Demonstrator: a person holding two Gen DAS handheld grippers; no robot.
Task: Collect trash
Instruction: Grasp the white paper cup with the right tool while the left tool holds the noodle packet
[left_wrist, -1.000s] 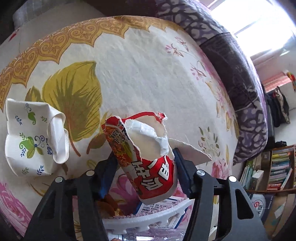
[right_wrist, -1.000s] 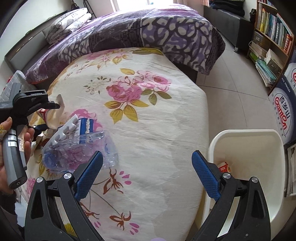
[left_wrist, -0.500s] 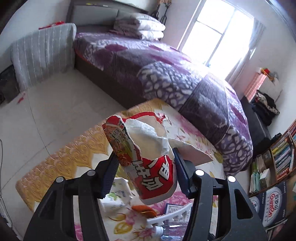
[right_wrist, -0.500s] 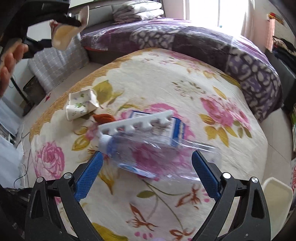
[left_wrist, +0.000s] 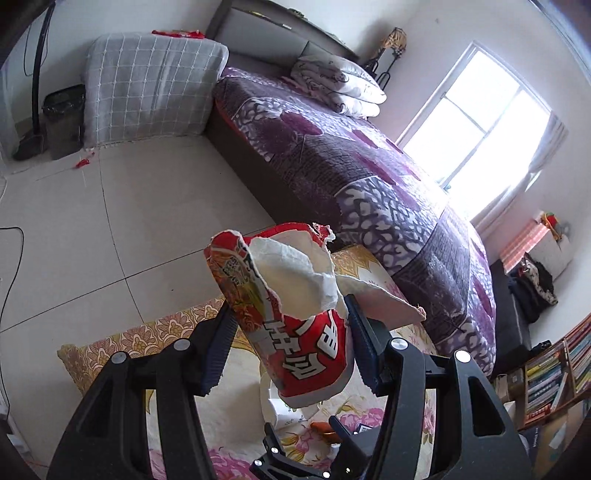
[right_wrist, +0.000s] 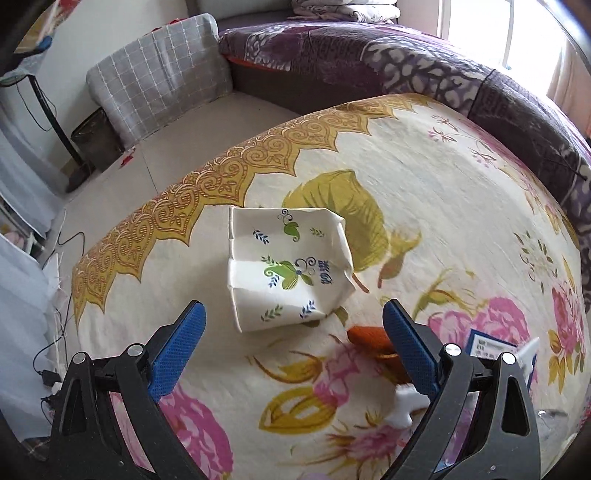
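My left gripper (left_wrist: 288, 332) is shut on a torn red paper cup (left_wrist: 295, 325) with white lining, held high above the floral tablecloth (left_wrist: 236, 410). Below it the top of my right gripper (left_wrist: 325, 454) shows. In the right wrist view my right gripper (right_wrist: 293, 334) stands open just above a crushed white paper cup (right_wrist: 286, 267) with green leaf print, which lies on the tablecloth (right_wrist: 424, 184) slightly ahead of the fingertips. An orange scrap (right_wrist: 367, 338) lies by the right finger.
A white plastic piece (right_wrist: 406, 406) and a blue-and-white carton (right_wrist: 491, 347) lie at the right, with a clear bottle edge at the lower right. A purple-covered bed (left_wrist: 351, 162), a grey checked cushion (right_wrist: 159, 81), a dark bin (right_wrist: 96, 136) and a bookshelf (left_wrist: 554, 373) surround the table.
My left gripper rose with the red cup and tilted up toward the room. My right gripper swung left across the table from the bottle to the white crushed cup, still open.
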